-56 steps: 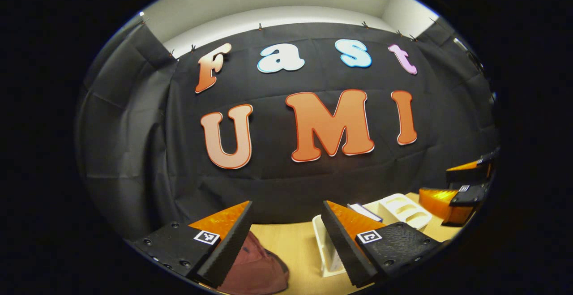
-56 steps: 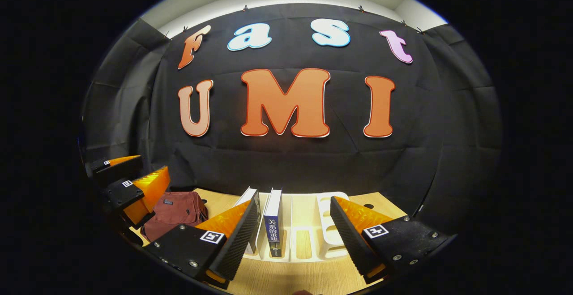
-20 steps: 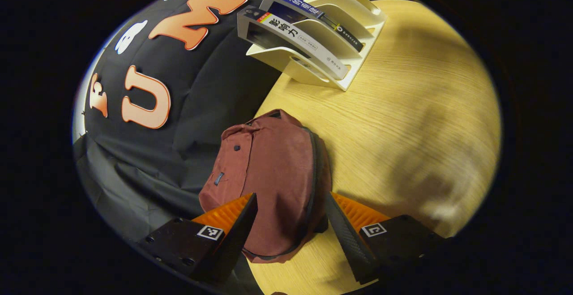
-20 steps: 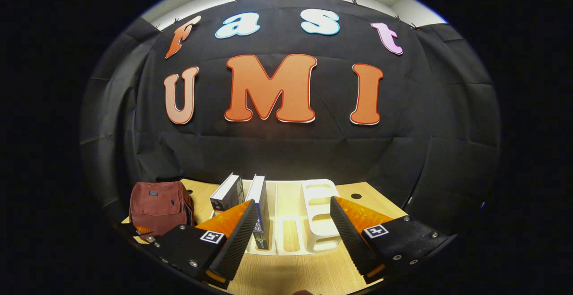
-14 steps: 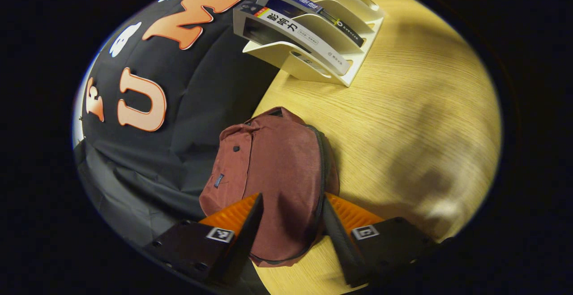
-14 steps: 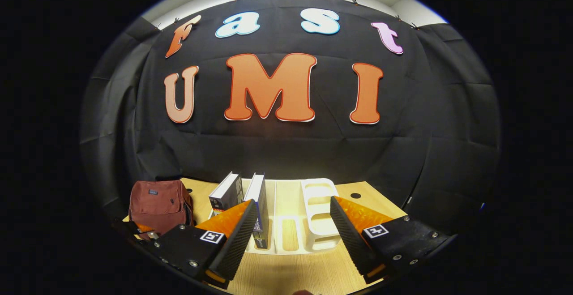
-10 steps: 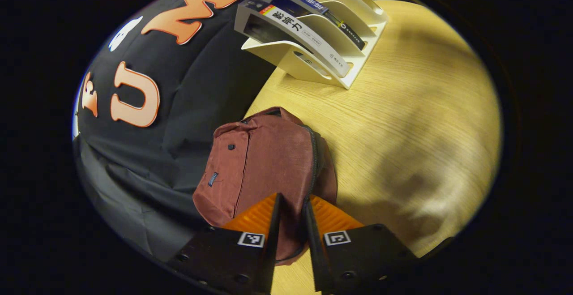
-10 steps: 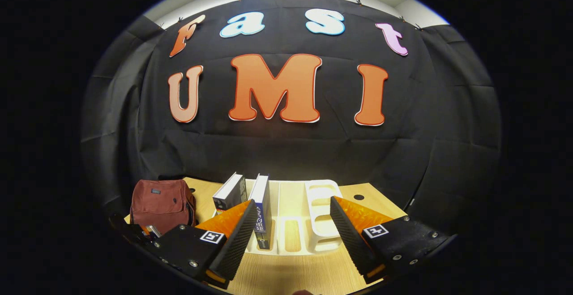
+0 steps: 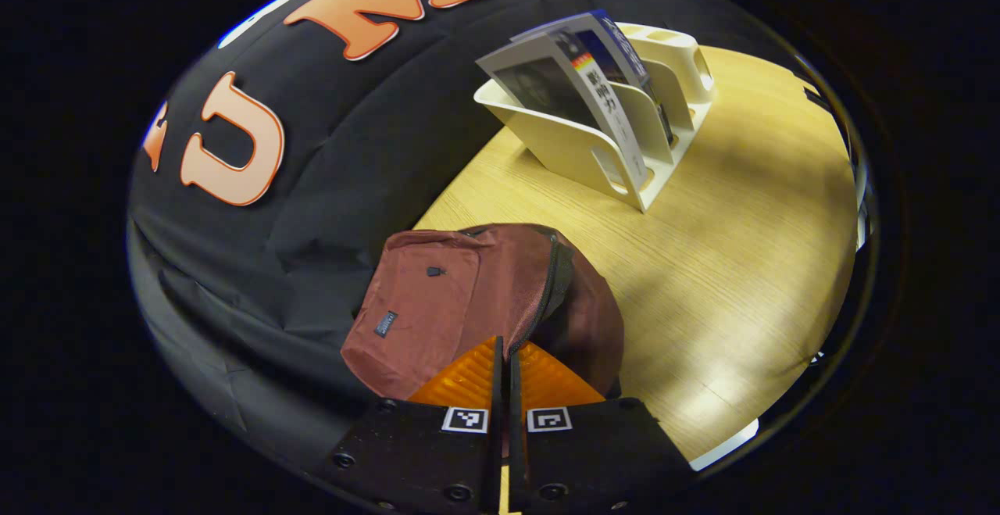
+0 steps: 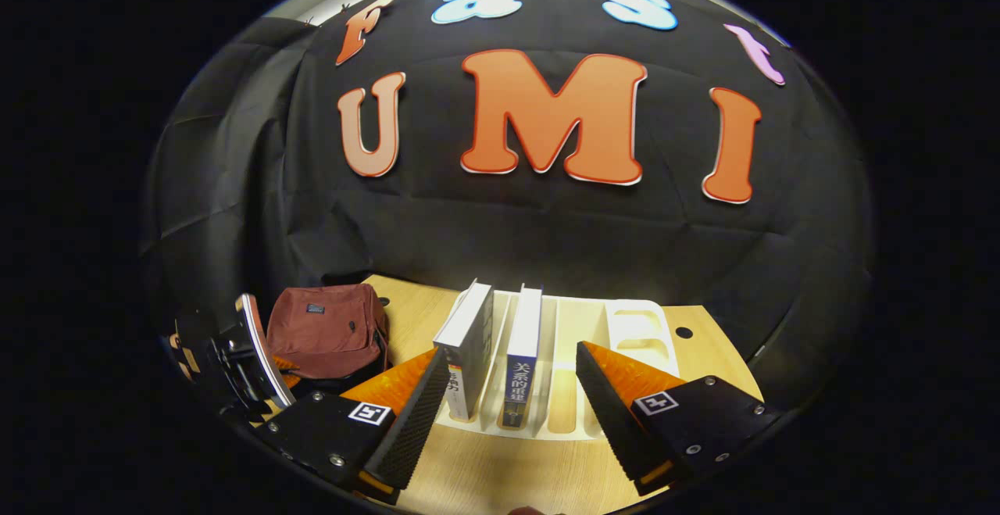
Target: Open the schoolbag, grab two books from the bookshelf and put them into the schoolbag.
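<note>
In the left gripper view, the left tongs [image 9: 504, 359] are pinched together right at the zipper edge of the maroon schoolbag [image 9: 469, 296]; looks like they've got the zipper pull, though it's hidden between the fingers. The bag sits on the wooden table [image 9: 703, 265] against the black cloth, with the white bookshelf [image 9: 594, 155] farther back holding two books.

In the right gripper view, the right tongs [image 10: 508, 390] hang spread wide in front of the grey book [image 10: 469, 343] and blue book [image 10: 522, 355], touching neither.
</note>
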Available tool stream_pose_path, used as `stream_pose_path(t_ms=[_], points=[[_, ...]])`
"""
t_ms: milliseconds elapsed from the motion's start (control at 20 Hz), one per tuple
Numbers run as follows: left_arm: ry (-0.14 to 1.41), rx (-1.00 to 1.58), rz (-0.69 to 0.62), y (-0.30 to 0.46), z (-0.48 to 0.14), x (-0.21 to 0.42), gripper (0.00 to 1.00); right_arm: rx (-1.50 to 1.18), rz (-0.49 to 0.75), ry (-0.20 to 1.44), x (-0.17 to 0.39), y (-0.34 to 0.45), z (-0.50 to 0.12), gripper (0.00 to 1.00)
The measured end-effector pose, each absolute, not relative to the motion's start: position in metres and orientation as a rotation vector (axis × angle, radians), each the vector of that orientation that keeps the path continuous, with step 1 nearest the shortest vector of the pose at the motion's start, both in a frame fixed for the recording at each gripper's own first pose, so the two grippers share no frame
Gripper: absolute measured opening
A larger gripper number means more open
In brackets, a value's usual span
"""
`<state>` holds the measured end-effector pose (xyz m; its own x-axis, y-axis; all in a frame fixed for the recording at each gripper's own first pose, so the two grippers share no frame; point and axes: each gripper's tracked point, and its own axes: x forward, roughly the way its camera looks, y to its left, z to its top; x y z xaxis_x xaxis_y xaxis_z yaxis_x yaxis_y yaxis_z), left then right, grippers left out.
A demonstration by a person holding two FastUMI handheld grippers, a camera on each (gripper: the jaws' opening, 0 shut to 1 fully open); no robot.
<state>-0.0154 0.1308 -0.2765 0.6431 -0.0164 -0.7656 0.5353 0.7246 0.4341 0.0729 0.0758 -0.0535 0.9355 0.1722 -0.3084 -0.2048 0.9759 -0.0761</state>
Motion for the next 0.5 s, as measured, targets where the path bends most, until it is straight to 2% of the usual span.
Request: stream_pose_path(t_ms=[200,400,500], points=[[0.796,0.657,-0.373,0.149,-0.24,0.009,0.02,-0.121,0.243,0.394,0.091,0.104,-0.059,0.97],[0.794,0.565,-0.419,0.166,-0.216,0.028,0.02,-0.162,0.242,0.466,0.117,0.12,-0.061,0.97],[0.803,0.519,-0.444,0.174,-0.21,0.039,0.02,-0.168,0.246,0.553,0.127,0.126,-0.071,0.97]])
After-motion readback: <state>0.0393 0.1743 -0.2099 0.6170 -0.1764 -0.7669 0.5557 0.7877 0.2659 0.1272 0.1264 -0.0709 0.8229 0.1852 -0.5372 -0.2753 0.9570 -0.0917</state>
